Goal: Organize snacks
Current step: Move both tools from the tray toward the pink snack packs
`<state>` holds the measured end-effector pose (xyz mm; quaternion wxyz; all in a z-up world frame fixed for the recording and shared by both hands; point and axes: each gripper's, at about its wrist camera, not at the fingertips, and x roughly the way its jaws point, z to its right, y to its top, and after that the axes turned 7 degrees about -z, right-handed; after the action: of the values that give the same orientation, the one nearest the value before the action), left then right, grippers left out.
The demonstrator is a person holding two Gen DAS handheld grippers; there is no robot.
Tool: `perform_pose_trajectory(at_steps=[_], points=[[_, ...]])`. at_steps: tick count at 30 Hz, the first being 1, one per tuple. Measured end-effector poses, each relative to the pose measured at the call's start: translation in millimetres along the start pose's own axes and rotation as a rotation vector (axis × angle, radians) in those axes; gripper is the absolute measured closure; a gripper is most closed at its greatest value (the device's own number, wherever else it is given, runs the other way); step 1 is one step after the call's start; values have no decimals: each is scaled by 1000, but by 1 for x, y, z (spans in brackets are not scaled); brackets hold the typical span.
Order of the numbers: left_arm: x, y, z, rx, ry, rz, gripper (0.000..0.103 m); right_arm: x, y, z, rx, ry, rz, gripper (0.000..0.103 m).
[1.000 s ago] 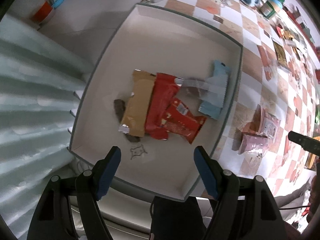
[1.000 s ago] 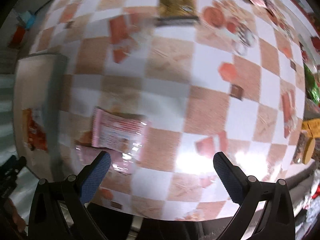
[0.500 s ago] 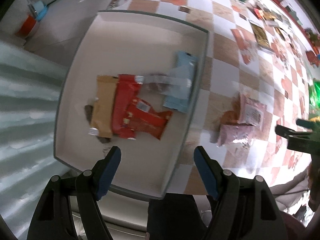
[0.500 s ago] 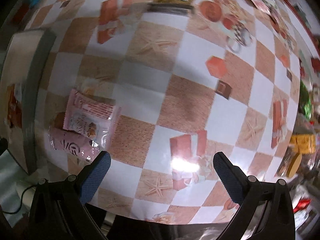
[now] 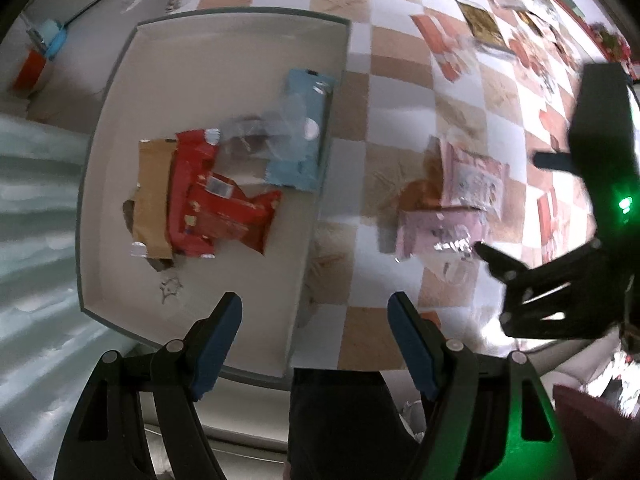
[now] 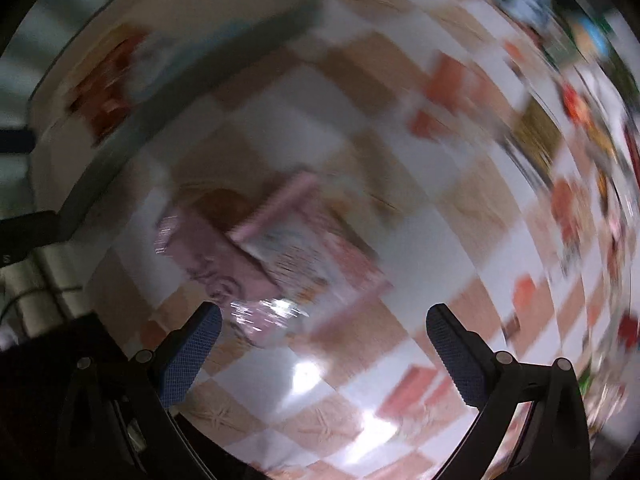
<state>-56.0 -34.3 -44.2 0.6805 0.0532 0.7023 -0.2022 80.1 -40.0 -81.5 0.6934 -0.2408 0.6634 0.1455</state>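
Note:
A shallow white box [image 5: 224, 64] holds a tan packet [image 5: 150, 196], red packets [image 5: 216, 204] and a light blue packet [image 5: 300, 140]. Two pink snack packets [image 5: 452, 196] lie on the checkered tablecloth to its right. My left gripper [image 5: 316, 324] hangs open over the box's near right rim, with nothing between its fingers. The right gripper's black body [image 5: 560, 288] shows at the right edge of that view. In the blurred right wrist view my right gripper [image 6: 320, 332] stands open just above the pink packets [image 6: 272, 256], apart from them.
Several more snack packets [image 5: 480, 24] are strewn along the far side of the checkered cloth [image 5: 400, 80]. An orange and blue container [image 5: 36, 60] stands on the floor at the far left. Pale curtain folds [image 5: 32, 240] hang at the left. The box [image 6: 64, 88] is upper left in the right wrist view.
My left gripper has slid right, from over the box to its right rim. My right gripper has rolled and moved toward the pink packets, which now lie just ahead of its fingers.

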Motion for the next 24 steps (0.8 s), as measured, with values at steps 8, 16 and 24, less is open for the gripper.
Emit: perform_pose_trajectory(at_steps=[8,16,24], points=[[10,-16,6,1,-6,-43,24,21,12,-40,-164,-105,19,0],[15,-18,7,21,0,-56,24,30,40,8,138,-31,-1,0],[16,-12,20,73,10,-55,24,47,-11,115,667,134,-47,0]])
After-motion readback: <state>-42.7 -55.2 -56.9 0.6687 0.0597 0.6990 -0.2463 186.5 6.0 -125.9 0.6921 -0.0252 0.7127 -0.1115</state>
